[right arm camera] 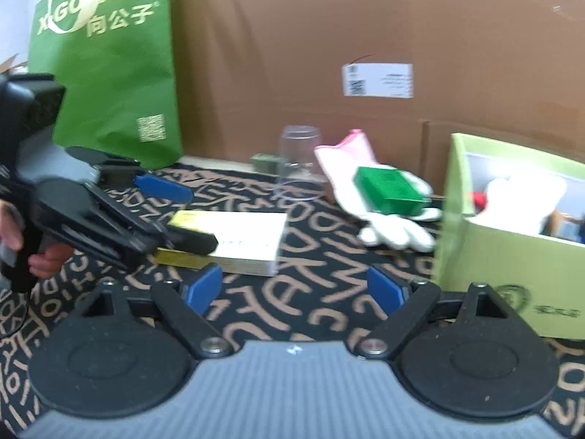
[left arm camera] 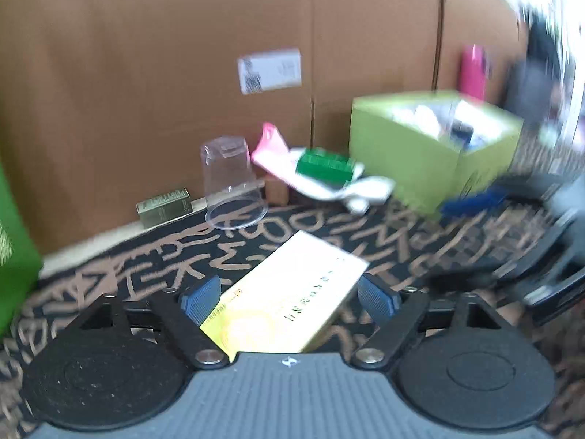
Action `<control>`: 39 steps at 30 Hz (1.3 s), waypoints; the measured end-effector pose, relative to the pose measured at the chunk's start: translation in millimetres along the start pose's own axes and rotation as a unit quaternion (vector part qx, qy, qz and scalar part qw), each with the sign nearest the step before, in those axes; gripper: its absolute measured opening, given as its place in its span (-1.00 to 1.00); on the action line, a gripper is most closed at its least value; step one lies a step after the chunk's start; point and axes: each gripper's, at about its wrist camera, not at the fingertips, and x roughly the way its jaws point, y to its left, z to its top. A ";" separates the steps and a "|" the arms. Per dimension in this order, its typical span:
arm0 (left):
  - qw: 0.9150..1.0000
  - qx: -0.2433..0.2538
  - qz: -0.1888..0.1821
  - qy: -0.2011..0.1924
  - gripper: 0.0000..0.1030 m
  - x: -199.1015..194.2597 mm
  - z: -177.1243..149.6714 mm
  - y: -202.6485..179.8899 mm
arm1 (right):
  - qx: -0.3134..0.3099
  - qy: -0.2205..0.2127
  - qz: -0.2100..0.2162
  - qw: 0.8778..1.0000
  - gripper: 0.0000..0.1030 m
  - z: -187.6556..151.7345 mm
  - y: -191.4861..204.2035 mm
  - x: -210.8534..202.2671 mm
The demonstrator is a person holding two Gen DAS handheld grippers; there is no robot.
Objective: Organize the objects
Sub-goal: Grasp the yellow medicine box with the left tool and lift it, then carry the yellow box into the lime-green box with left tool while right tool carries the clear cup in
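On the patterned mat [right arm camera: 314,274], left gripper [left arm camera: 289,298] jaws wide, straddling the yellow box [left arm camera: 289,300], apparently untouched; right gripper [right arm camera: 296,292] wide, empty.

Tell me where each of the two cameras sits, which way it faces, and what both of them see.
Left wrist: rides on the left claw, looking forward and down over the yellow box between its open fingers, toward the cardboard wall; only its own fingers show.
Right wrist: rides on the right claw, facing the same wall from farther right; the left claw and the person's hand show at left.
Shared: yellow box, upturned clear cup, green block on the white glove, lime bin, patterned cloth.
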 end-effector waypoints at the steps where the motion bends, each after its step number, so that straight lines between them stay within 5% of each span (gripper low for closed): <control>1: 1.000 0.011 0.010 0.013 0.69 10.3 1.1 -1.7 | 0.000 -0.003 -0.007 1.000 0.70 1.0 -1.8 -2.9; 6: 1.000 -0.014 0.025 0.002 0.69 22.5 -10.9 1.6 | 0.007 -0.021 -0.030 0.999 0.70 16.4 -11.3 -8.7; 12: 0.983 -0.098 0.154 0.028 0.61 -0.1 -20.6 -7.8 | -0.020 -0.036 -0.010 0.999 0.70 49.8 3.5 30.9; 17: 0.975 -0.168 0.145 0.008 0.75 -3.8 -35.3 9.5 | -0.071 -0.048 -0.011 0.996 0.69 79.3 23.3 92.1; 24: 0.973 -0.160 0.164 0.014 0.91 -3.1 -36.4 6.5 | -0.099 -0.022 -0.047 0.994 0.69 103.9 19.3 171.8; 26: 0.973 -0.164 0.160 0.013 0.92 -4.3 -37.0 8.3 | -0.090 -0.005 -0.046 0.995 0.50 102.5 18.2 184.7; 27: 0.973 -0.165 0.159 0.012 0.92 -4.8 -37.1 8.7 | -0.082 0.008 -0.036 0.996 0.06 99.6 18.2 187.3; 32: 0.974 -0.164 0.157 0.012 0.96 -2.8 -36.9 9.3 | -0.098 -0.014 -0.016 0.995 -0.03 73.0 34.5 157.7; 37: 0.974 -0.169 0.150 0.010 1.00 -2.3 -36.7 10.6 | -0.062 -0.065 0.012 0.996 -0.03 52.8 32.9 86.5; 39: 0.973 -0.171 0.151 0.005 0.77 -4.0 -37.2 11.0 | -0.048 -0.080 0.015 0.996 -0.02 46.3 28.9 55.4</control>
